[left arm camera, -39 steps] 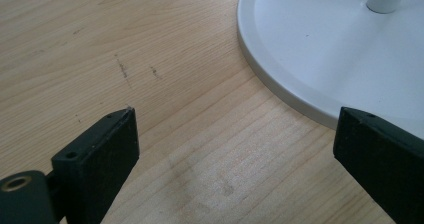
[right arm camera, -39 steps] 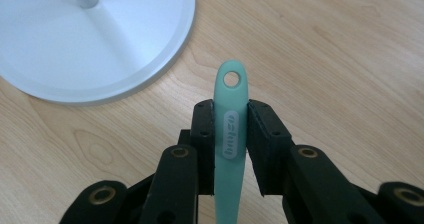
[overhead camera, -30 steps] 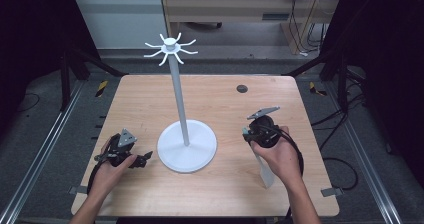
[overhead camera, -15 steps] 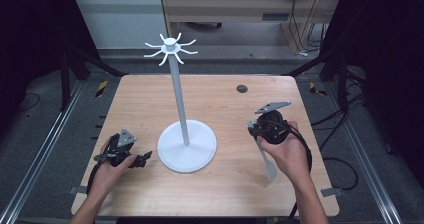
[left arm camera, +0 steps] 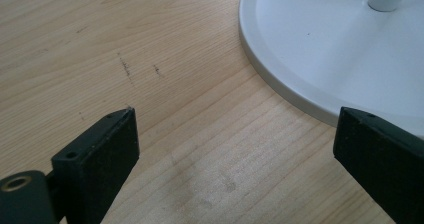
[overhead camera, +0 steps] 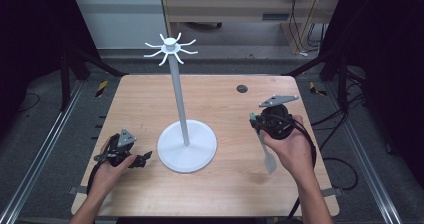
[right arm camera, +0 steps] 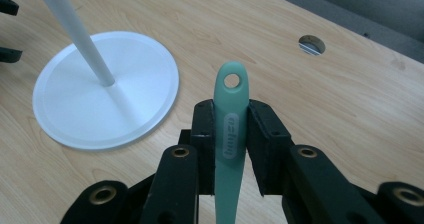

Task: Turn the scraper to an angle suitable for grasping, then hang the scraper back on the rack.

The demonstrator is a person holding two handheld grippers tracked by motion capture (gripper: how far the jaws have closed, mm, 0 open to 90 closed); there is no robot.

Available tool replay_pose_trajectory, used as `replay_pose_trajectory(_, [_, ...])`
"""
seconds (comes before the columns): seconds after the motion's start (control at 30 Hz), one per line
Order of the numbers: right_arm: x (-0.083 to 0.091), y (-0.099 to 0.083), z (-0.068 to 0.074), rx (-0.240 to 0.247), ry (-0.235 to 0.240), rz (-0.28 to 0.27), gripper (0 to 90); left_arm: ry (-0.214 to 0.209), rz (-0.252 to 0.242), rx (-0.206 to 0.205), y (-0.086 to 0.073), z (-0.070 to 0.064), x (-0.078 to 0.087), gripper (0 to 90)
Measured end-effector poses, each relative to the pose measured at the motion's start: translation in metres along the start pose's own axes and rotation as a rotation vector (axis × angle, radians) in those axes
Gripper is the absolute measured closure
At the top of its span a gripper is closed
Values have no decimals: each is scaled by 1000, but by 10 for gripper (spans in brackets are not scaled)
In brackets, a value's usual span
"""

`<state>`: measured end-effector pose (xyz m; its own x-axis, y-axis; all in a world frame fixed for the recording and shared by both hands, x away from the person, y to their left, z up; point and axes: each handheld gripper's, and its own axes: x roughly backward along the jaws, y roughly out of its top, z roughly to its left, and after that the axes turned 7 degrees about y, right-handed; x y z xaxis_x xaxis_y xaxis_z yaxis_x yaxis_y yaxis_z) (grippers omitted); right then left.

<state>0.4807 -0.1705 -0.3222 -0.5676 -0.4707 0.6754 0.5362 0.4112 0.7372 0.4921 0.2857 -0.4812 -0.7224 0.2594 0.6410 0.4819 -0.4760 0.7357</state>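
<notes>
On the pale, fine-grained wooden table (overhead camera: pixel 220 99) stands a tall white stand (overhead camera: pixel 178 99), a slim round pole rising from a flat disc base with a shallow raised rim and ending in a crown of short curved hooks. Near the table's far edge, a small round hole (overhead camera: pixel 242 88) is cut through the wood. At the person's right, the right gripper (right arm camera: pixel 231 121), matte black with brass-coloured screw holes, is closed on the handle of a mint-green, smooth plastic utensil (right arm camera: pixel 230 139); its two blocky jaws press against either side of the flat, tapering handle, whose rounded end with a hanging hole juts beyond them. From the high view the utensil's paler blade end hangs down toward the person, beside the right hand (overhead camera: pixel 292 149), and a grey three-cornered plate sits atop the gripper. At the person's left, the left gripper (left arm camera: pixel 235 149) lies low over the table just beside the stand's disc base, its square-edged black jaws spread wide apart with bare wood between them; faint dark scuffs mark the grain ahead of it. The left hand (overhead camera: pixel 107 171) wraps the gripper's body.
</notes>
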Motion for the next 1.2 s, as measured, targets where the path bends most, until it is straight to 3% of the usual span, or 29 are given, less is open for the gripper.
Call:
replay_pose_trajectory(0.47, [19,14,10,19,-2,-94,747,-1,2,-2,0,0,0,42])
replay_pose_trajectory(0.9, [35,45,34,53,39,-254,747,4,-7,7,0,1,0,41])
replay_pose_trajectory(1.2, [38,58,42,63,48,-291,747,7,-10,11,1,1,0,38])
